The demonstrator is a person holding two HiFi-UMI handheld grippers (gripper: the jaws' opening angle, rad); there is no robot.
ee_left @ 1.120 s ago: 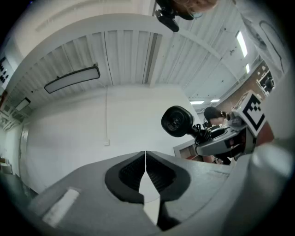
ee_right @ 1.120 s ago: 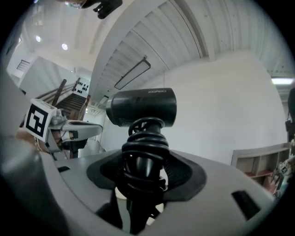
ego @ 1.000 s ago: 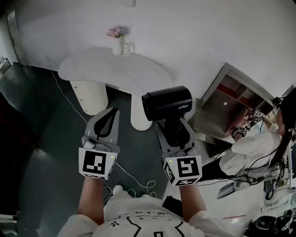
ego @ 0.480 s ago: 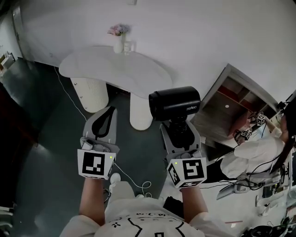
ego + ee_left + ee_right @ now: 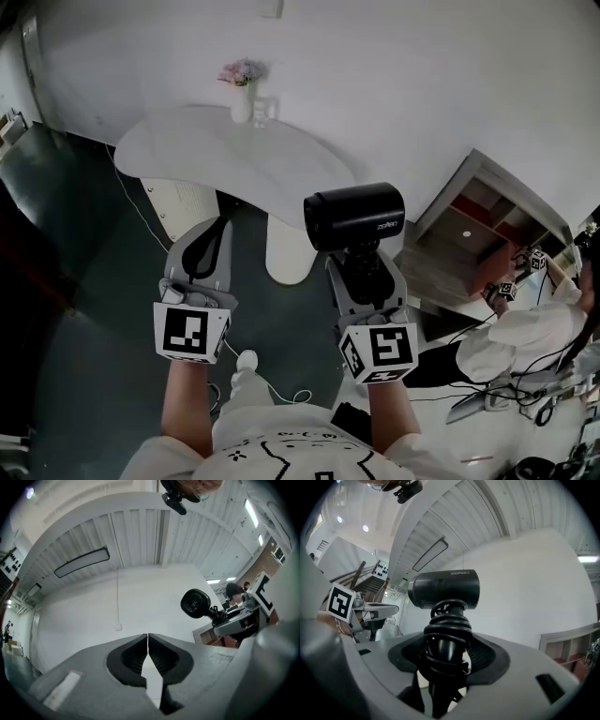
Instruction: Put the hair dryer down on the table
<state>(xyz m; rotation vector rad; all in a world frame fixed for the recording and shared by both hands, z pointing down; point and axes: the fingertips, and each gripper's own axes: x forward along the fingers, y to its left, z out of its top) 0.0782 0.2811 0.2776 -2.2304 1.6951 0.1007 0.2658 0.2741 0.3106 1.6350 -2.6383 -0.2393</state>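
The fingers of your right gripper (image 5: 364, 272) clamp the hair dryer (image 5: 354, 216) by its cord-wrapped handle, aloft, short of the white surface (image 5: 216, 150). Lower it until it rests before releasing. Fingers of the left gripper (image 5: 200, 246) are closed, empty.

White curved table (image 5: 234, 155) far left, small white flower vase (image 5: 242, 106) on its far edge. Nearer and right, black hair dryer (image 5: 354, 216); open wooden shelf unit (image 5: 464, 220) right of that.

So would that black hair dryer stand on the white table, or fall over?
Probably tips: the hair dryer has a fat barrel over a thin handle. Laid sideways, the round barrel might roll slightly. The cord coiled round the handle may slip loose.
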